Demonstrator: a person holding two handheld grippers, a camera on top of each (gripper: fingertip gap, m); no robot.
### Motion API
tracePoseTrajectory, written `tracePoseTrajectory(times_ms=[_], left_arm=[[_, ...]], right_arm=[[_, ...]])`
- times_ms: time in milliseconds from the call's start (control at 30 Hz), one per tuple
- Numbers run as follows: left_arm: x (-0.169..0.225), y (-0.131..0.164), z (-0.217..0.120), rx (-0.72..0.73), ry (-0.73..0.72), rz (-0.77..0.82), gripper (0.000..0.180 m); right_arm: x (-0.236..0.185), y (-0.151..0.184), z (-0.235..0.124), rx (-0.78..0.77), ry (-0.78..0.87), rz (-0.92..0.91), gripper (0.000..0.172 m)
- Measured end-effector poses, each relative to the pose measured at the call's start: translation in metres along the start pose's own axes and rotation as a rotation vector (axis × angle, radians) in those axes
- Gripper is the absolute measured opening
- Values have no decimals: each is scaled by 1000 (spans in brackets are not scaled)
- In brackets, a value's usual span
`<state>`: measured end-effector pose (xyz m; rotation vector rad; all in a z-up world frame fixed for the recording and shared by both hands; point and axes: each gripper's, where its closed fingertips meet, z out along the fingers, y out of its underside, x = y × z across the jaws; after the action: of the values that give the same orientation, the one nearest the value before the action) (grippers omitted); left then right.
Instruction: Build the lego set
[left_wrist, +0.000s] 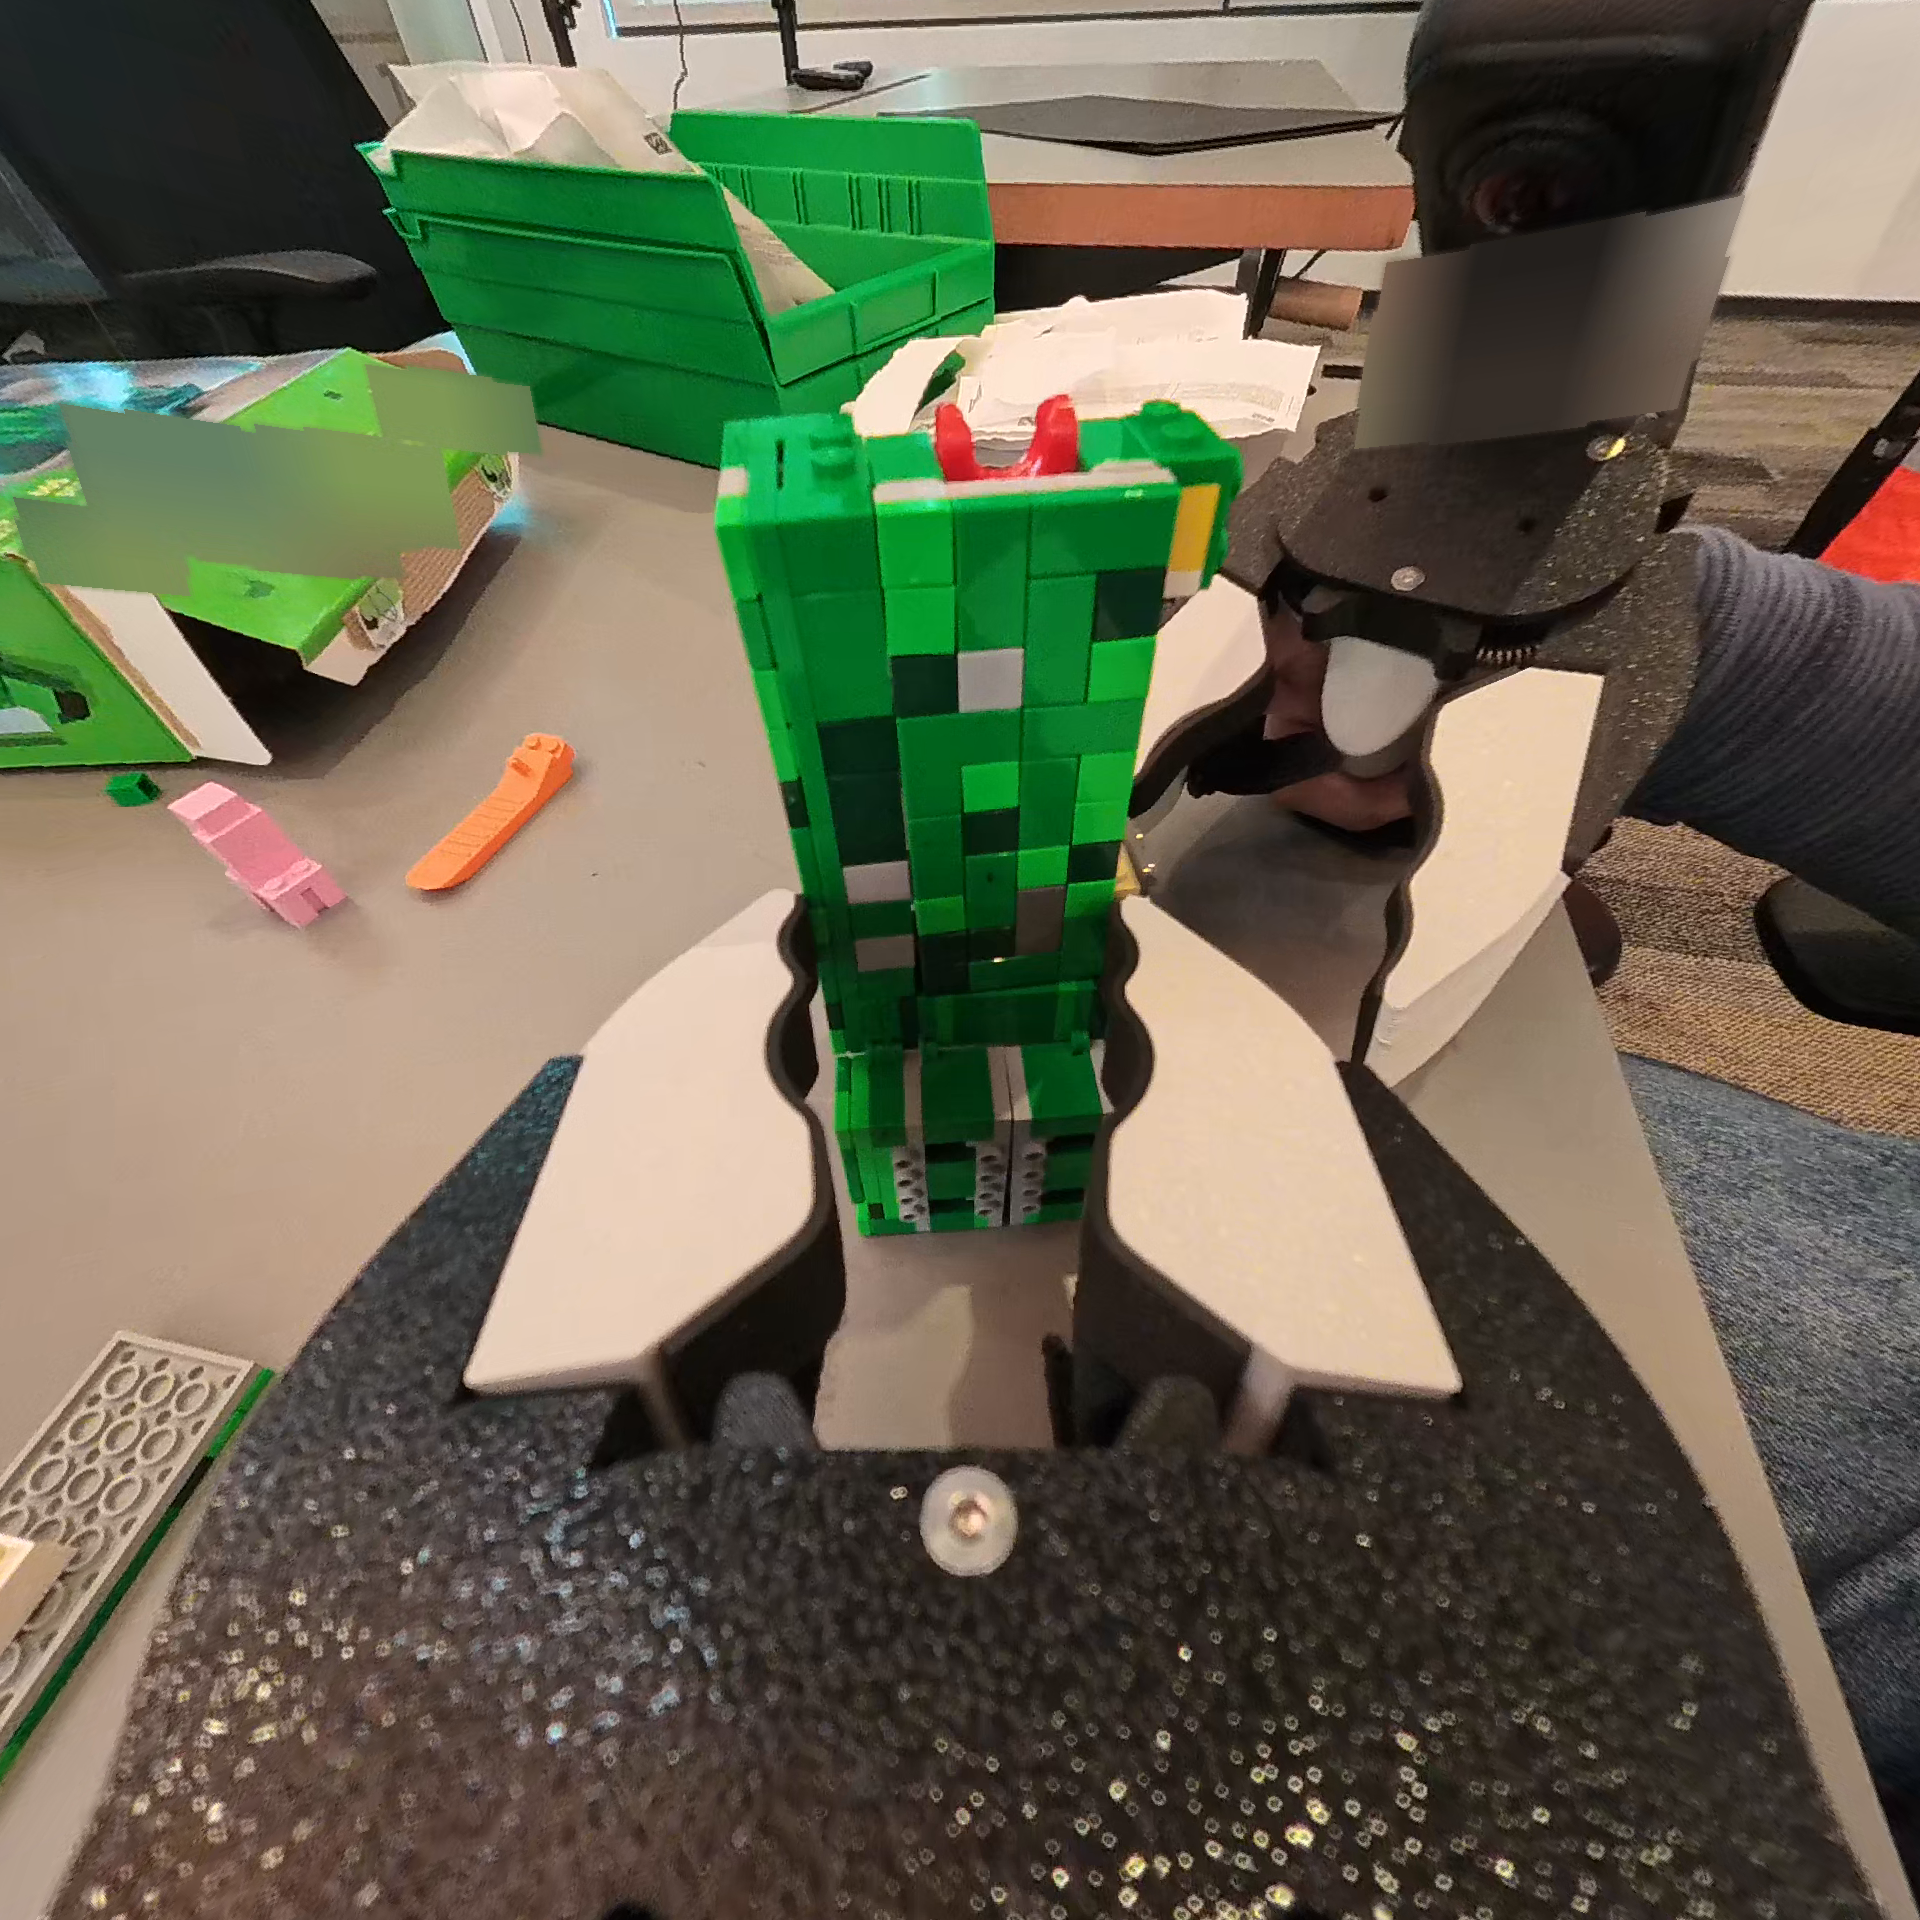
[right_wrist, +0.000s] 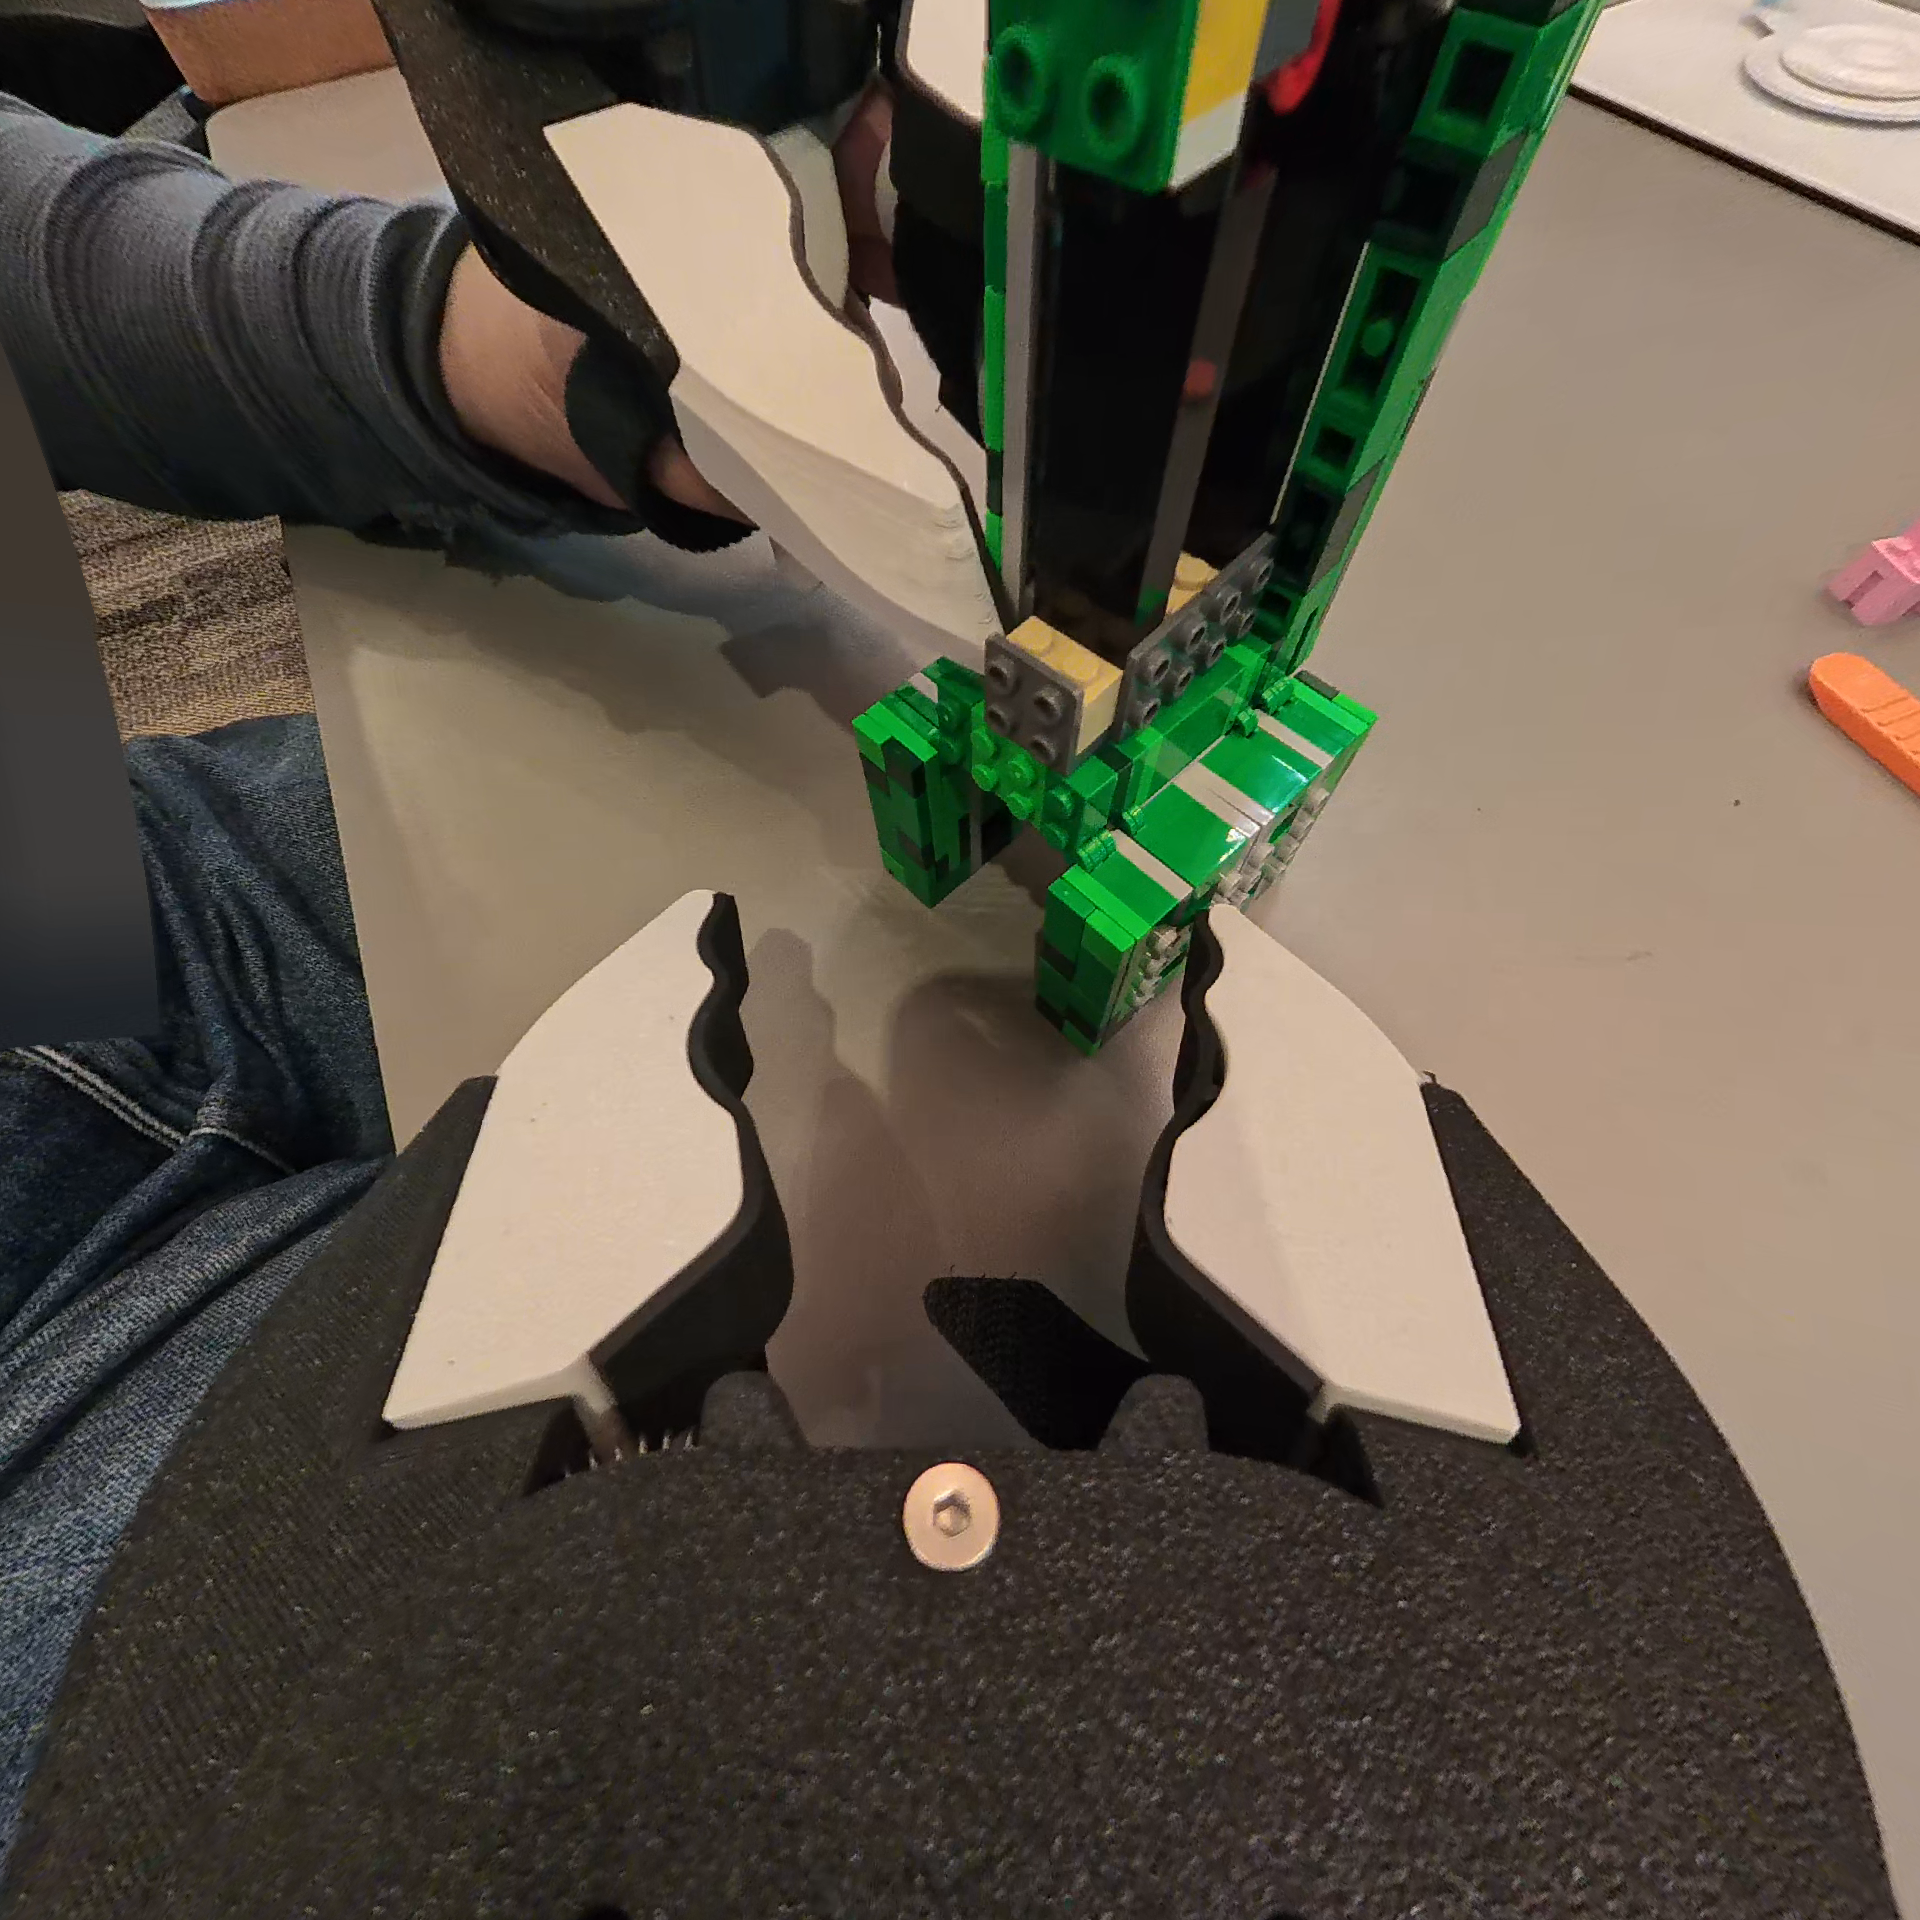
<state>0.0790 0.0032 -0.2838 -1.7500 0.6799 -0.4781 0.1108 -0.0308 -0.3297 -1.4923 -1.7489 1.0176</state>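
Left tongs (left_wrist: 961, 997) clamp green brick figure (left_wrist: 966, 727); right tongs (right_wrist: 961, 966) gape.

Brick figure: the tall plastic brick-built figure (left_wrist: 966, 790) is a patchwork of light green, mid green and very dark green squares, with a few grey ones.
Its top: a red forked piece (left_wrist: 1006, 442) and a yellow block (left_wrist: 1195, 525).
Its core: black inside, with grey studded plates (right_wrist: 1049, 701) and a tan brick at the foot.
Left of the figure: a pale pink brick animal (left_wrist: 255, 852) and a plain orange plastic wedge (left_wrist: 488, 816) on the matte grey tabletop (left_wrist: 520, 1018).
Behind the figure: bright green plastic bins (left_wrist: 675, 281) holding white paper.
Tools: left tool (left_wrist: 961, 1003) and right tool (right_wrist: 966, 997) have white fingers with black wavy pads on speckled black bodies.
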Motion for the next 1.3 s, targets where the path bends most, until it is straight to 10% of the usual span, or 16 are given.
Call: tracePoseTrajectory(times_ms=[400,733,1033,1300], left_arm=[[4,1,-7,11,35,-33,71],[-16,-5,-77,132,-145,-41,75],[3,43,-68,-108,-130,-144,110],[2,61,-40,-264,-179,-23,80]], right_arm=[[2,1,2,-13,23,-1,79],[-43,-13,23,-2,-50,-37,81],[-33,-28,-8,209,29,-18,73],[27,-46,-39,458,212,-31,70]])
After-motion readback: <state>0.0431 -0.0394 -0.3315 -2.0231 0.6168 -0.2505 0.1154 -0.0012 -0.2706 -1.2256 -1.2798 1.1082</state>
